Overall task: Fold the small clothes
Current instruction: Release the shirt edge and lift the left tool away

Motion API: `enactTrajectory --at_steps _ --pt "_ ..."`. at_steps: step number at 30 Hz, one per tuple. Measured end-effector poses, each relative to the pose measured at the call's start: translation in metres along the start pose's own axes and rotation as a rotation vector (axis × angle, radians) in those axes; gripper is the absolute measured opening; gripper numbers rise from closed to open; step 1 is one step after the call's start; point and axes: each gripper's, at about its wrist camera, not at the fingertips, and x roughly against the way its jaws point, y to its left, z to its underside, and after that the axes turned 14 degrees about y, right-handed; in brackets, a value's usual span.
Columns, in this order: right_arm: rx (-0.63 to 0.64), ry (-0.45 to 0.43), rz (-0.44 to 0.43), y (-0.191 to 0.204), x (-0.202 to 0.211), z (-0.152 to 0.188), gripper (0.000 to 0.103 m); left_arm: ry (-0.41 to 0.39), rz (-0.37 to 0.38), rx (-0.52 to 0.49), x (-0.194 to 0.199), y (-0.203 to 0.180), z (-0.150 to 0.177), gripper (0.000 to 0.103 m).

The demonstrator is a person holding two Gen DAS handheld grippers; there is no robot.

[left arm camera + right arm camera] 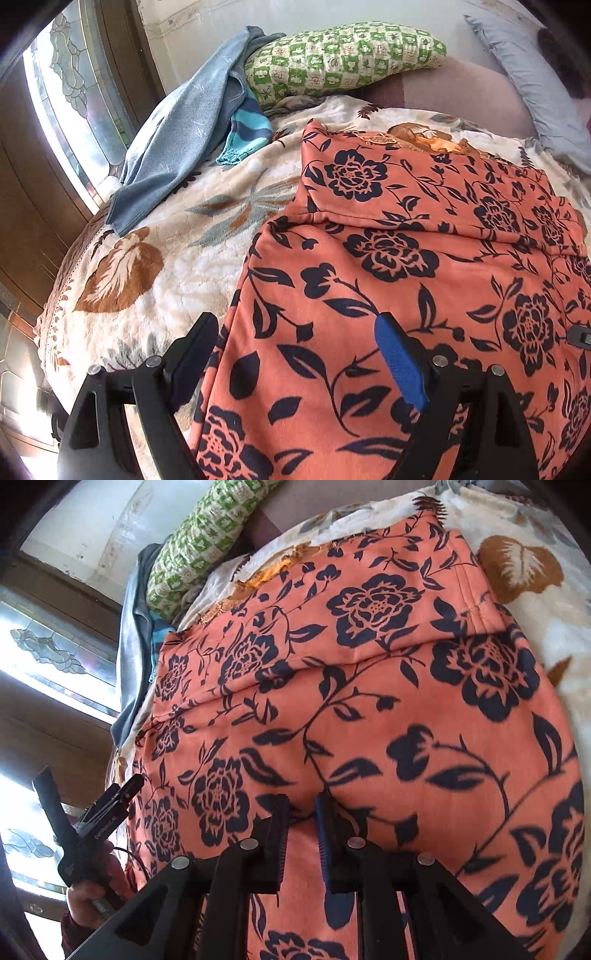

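Note:
An orange garment with dark navy flowers point(406, 258) lies spread on a cream floral blanket point(166, 258), with one part folded over at its far end. My left gripper point(295, 328) is open over the garment's left edge, its fingers wide apart, holding nothing. In the right wrist view the same garment point(369, 683) fills the frame. My right gripper point(301, 805) is nearly closed, pinching a ridge of the orange cloth between its blue pads. The left gripper point(92, 823) shows at the lower left, held in a hand.
A blue-grey garment point(173, 140) and a striped teal piece point(247, 129) lie at the blanket's far left. A green checked pillow point(343, 59) and a grey pillow point(535, 85) sit at the back. A window point(66, 92) and wooden frame are on the left.

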Motion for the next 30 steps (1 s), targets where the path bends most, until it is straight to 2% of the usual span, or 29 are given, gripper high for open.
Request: enactTrajectory --at_steps 7,10,20,25,30 --pt "0.036 0.023 0.047 0.01 0.007 0.039 0.018 -0.205 -0.059 0.003 0.073 0.01 0.018 0.087" --pt "0.043 0.029 0.061 0.011 0.01 0.051 0.018 -0.25 -0.062 0.027 0.097 0.024 0.023 0.087" --pt "0.05 0.031 0.084 0.014 0.012 0.078 0.018 -0.273 -0.052 0.104 0.139 0.052 0.039 0.087" --pt "0.054 0.029 0.101 0.015 0.012 0.081 0.018 -0.279 0.009 0.089 0.155 0.048 0.041 0.087" --pt "0.056 0.035 0.117 0.018 0.012 0.082 0.018 -0.297 0.039 0.055 0.169 0.036 0.04 0.087"
